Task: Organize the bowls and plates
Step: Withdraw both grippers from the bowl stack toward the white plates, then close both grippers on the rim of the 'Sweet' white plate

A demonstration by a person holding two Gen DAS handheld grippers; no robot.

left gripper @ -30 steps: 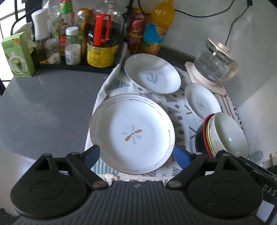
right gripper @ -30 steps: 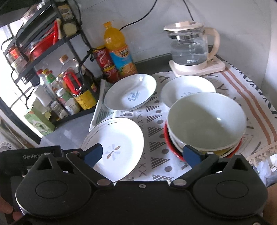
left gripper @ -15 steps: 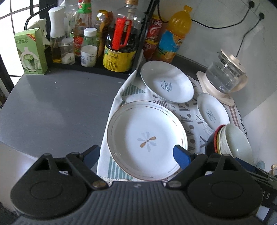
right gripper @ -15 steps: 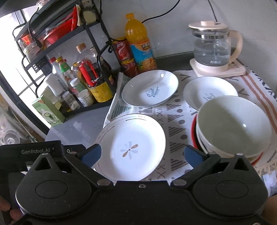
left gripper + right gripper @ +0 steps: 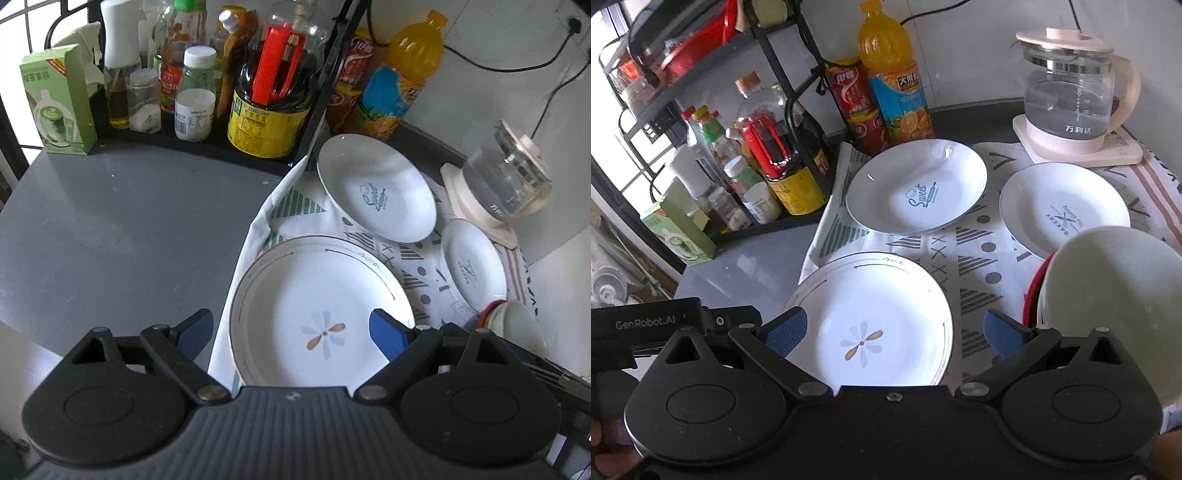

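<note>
Cloth point(image 5: 982, 254): spread over the right part of the grey counter point(image 5: 122, 229); all dishes are carried on it.
Flower plate point(image 5: 871, 325): laid flat, face up, at the cloth's near left corner; round, so no long axis is shown.
"Sweet" plate point(image 5: 918, 186): set behind the flower plate, its far rim raised towards the bottles point(image 5: 897, 85).
"Bakery" plate point(image 5: 1063, 208): placed right of it, just before the kettle point(image 5: 1071, 99).
Bowl stack point(image 5: 1108, 295): found at the near right; mouths are tipped towards the camera.
Left gripper point(image 5: 291, 332): fingers held wide apart above the flower plate, nothing gripped.
Right gripper point(image 5: 894, 328): fingers likewise spread, empty, over the same plate.
</note>
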